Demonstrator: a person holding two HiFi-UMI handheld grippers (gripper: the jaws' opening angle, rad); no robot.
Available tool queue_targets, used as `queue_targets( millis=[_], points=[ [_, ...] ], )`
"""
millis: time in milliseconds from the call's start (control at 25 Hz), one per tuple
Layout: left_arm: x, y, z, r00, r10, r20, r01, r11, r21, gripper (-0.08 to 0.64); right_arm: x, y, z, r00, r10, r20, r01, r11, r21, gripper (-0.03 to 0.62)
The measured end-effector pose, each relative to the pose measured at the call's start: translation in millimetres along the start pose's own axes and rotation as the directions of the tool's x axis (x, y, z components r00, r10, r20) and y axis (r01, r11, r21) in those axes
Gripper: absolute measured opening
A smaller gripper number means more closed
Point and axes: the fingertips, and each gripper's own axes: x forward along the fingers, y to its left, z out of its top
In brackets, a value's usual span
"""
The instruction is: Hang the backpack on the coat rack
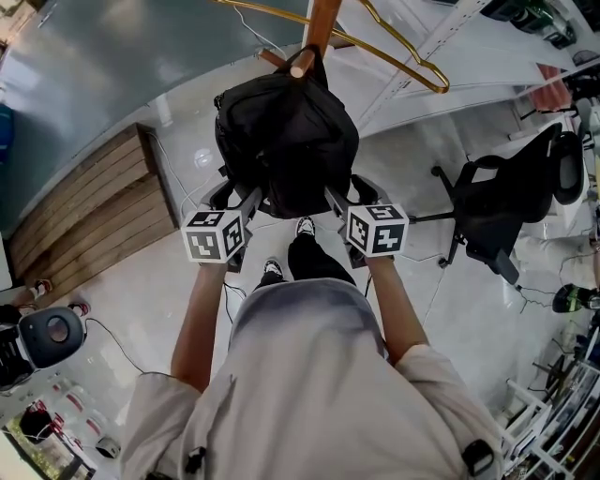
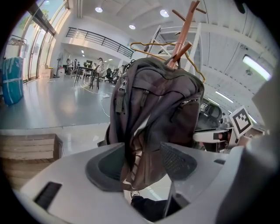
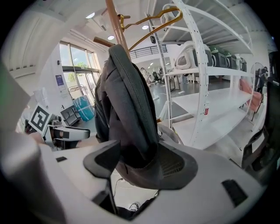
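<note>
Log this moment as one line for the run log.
backpack: top on coat rack peg | left tool: jaws on backpack's lower left side | right tool: jaws on its lower right side

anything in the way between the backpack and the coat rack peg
Nothing visible: the backpack already has its top at the coat rack peg. The left gripper and right gripper hold its bottom corners.
</note>
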Motion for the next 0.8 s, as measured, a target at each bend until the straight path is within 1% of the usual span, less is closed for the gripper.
queue_targets(
  millis=[120,360,560,800],
  points=[
    [-5.5,-7.3,-4.7,1.000,-0.007,-0.002,0.007,1.000,0.006,0.240,-5.3,5.8,-2.7,1.000,0.004,0.011,-0.004,1.000,0.004,0.260],
    [-17.3,-15.5,-9.6,1.000,-0.019,0.005,0.019,1.000,0.009,0.198,-14.8,14.8,-5.6,0.999,0.013,0.036,-0.014,1.000,0.011,0.203],
    [-32.1,-22.0,-10.9,0.999,-0.033,0.024,0.032,0.999,0.013,0.162,-24.9,24.4,-10.3,0.998,0.024,0.051,-0.025,1.000,0.015,0.178],
    [-48.0,-31.5,-15.7,0.998,-0.050,0.044,0.050,0.999,0.011,0.137,-37.2,34.6,-18.0,0.997,0.040,0.065,-0.041,0.999,0.019,0.157]
  ],
)
